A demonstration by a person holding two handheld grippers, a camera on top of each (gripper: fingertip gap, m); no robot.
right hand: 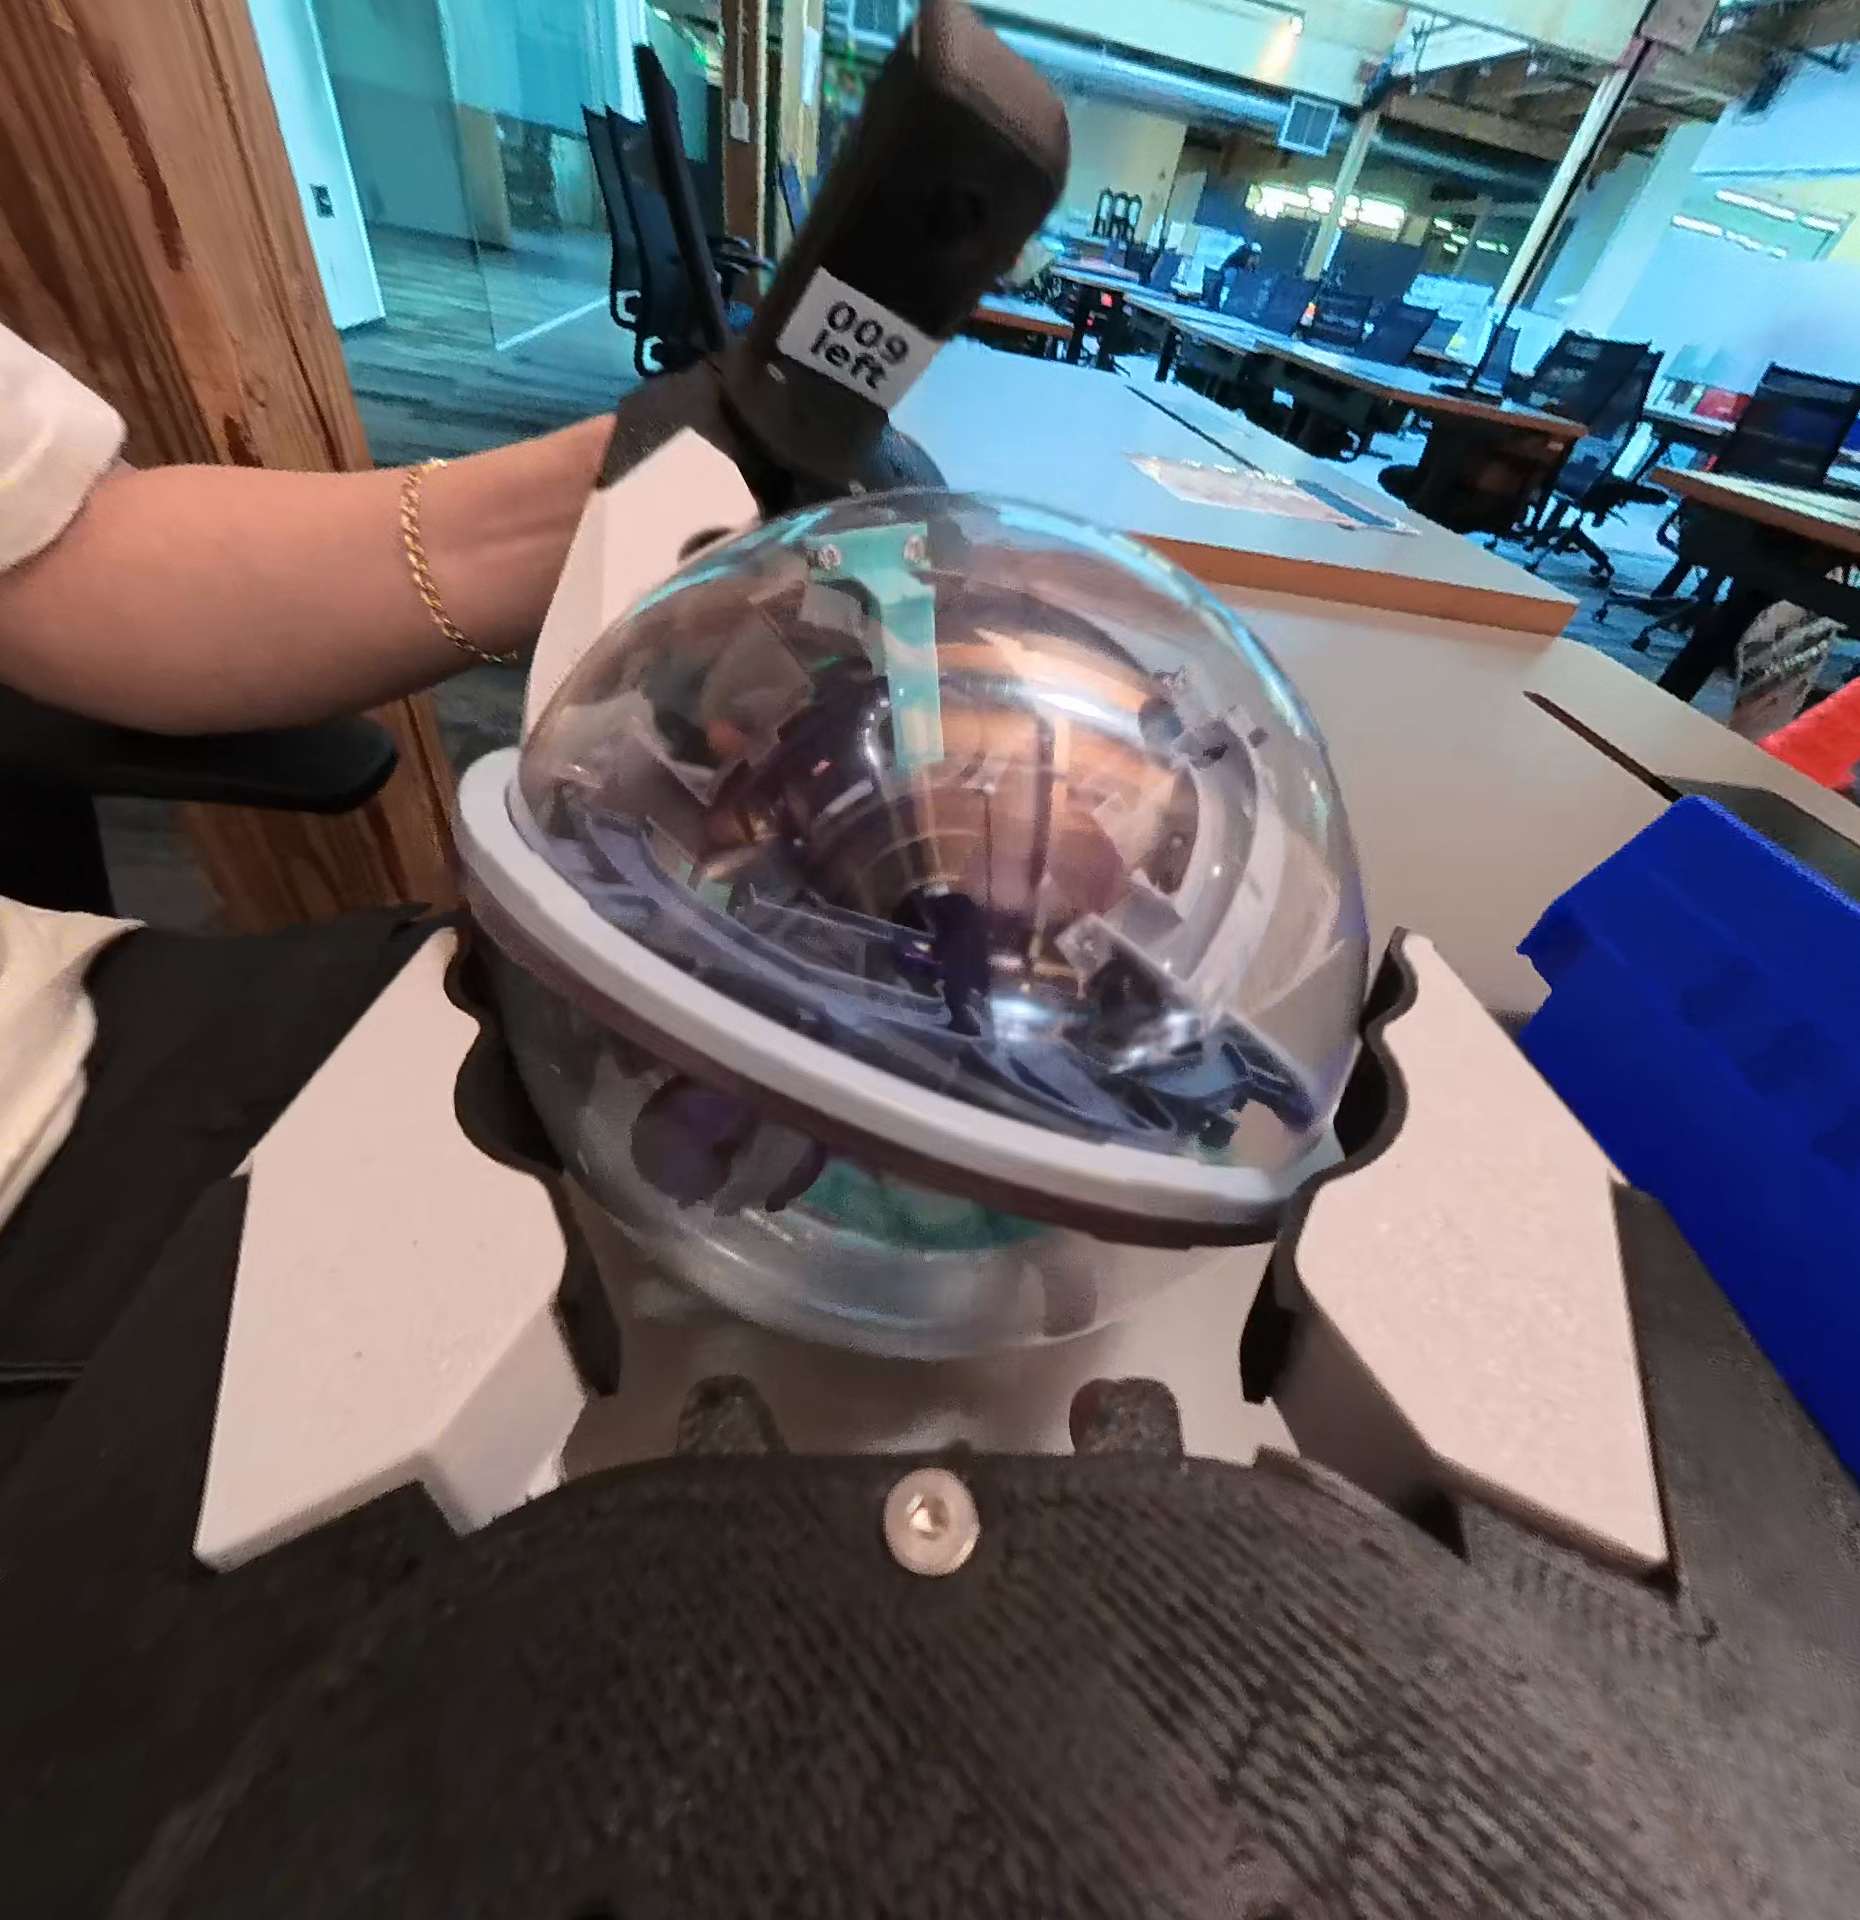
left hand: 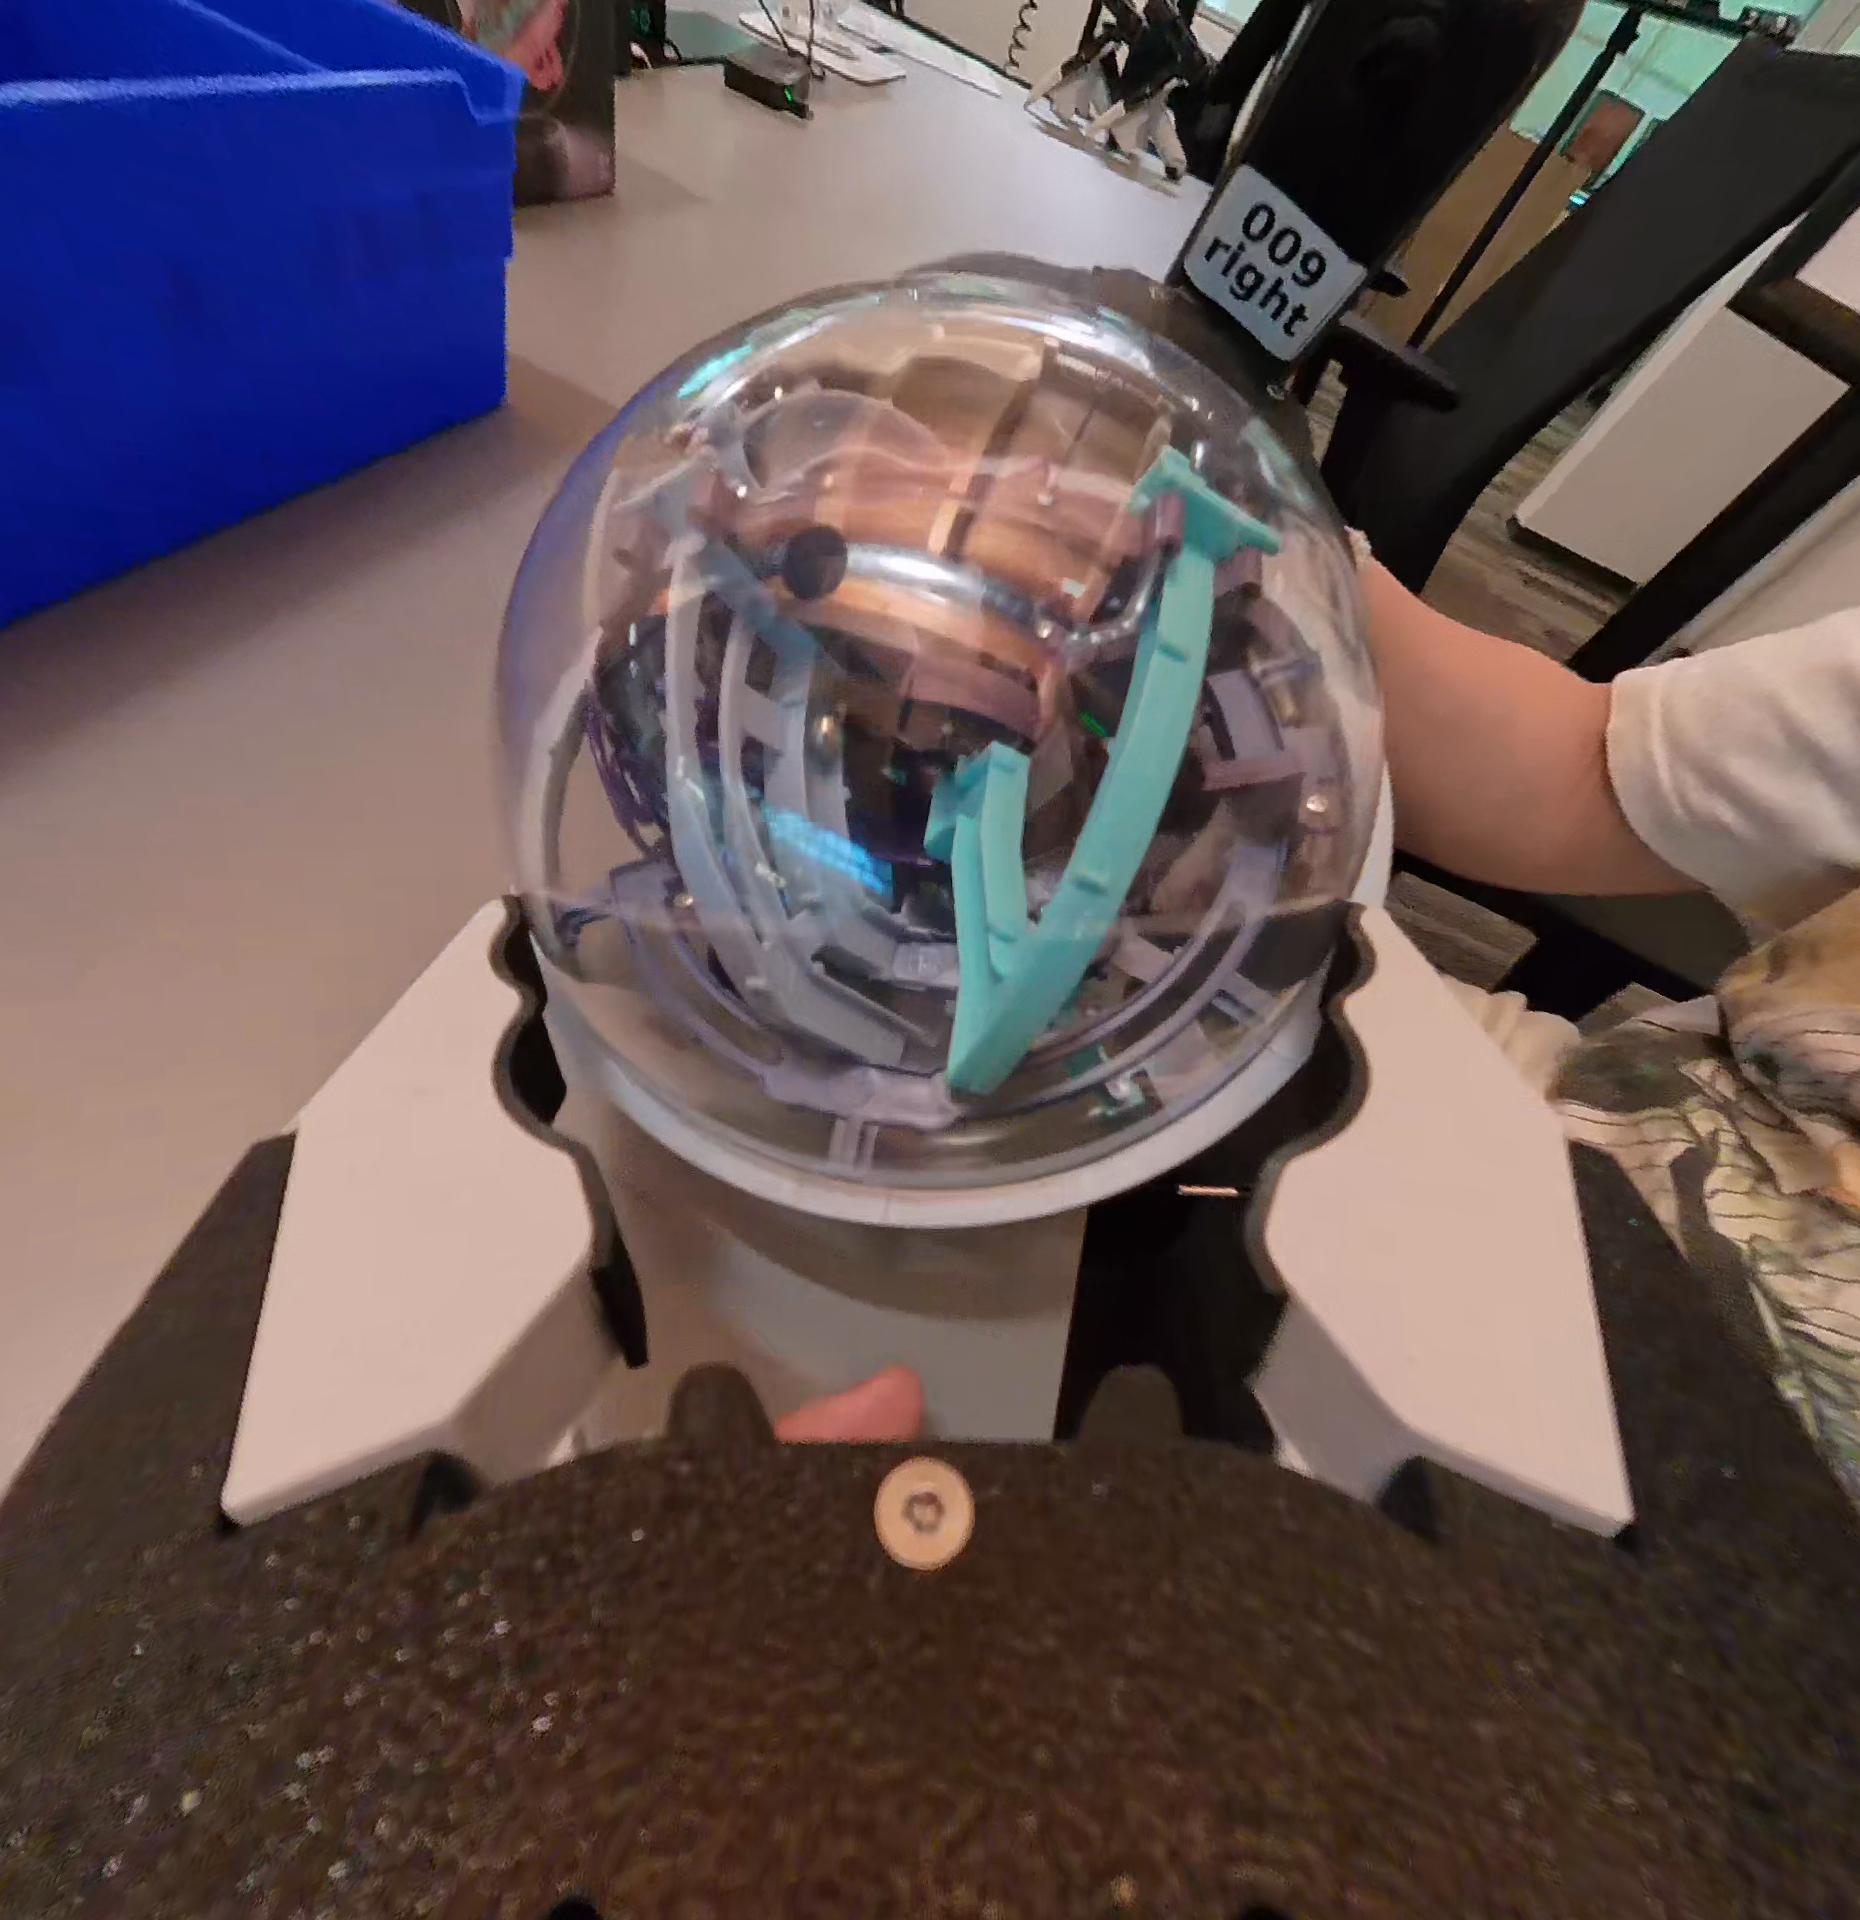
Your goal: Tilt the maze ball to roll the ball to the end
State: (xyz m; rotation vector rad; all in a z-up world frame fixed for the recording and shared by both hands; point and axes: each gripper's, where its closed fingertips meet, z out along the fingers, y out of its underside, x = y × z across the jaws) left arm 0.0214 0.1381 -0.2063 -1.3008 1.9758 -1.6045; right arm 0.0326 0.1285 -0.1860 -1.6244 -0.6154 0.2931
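Observation:
The maze ball is a clear sphere with grey, teal and purple tracks inside and a white band around its middle. My left gripper is shut on it, with both black pads pressed against its sides. My right gripper is shut on the same ball from the other side, its pads against the shell. The ball is held tilted above the table. Each view shows the other gripper behind the ball. I cannot tell where the small rolling ball is.
A blue bin stands on the grey table, close to my right gripper's right finger. The person's arms reach in from the sides. A wooden post stands behind.

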